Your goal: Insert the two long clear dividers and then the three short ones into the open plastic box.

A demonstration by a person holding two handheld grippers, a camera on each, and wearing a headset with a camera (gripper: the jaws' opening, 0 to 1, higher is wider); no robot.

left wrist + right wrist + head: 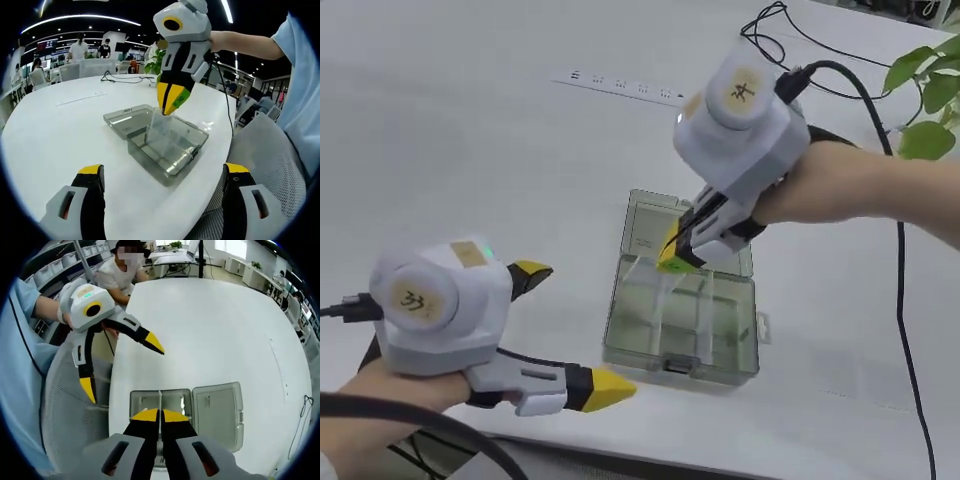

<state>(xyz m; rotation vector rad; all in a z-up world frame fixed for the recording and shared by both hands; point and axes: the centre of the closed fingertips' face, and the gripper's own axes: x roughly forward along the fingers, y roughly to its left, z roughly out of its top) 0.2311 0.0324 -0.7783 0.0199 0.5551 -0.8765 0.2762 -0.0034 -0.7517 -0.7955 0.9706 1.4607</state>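
The clear plastic box (720, 345) lies open on the white table, its lid (655, 228) folded flat on the far side. My right gripper (672, 260) is shut on a clear divider (653, 276), held upright with its lower edge inside the box's left part. The left gripper view shows that divider (161, 126) hanging from the right gripper (171, 106) into the box (172, 150). In the right gripper view the divider's thin edge (160, 399) sits between the shut jaws above the box (141, 403). My left gripper (572, 330) is open and holds nothing, left of the box near the table's front edge.
A white power strip (620, 86) lies at the back of the table (470, 150). Black cables (790, 35) and a green plant (926, 92) are at the far right. A mesh chair (75, 415) stands by the table's edge, with a person (120, 270) seated beyond.
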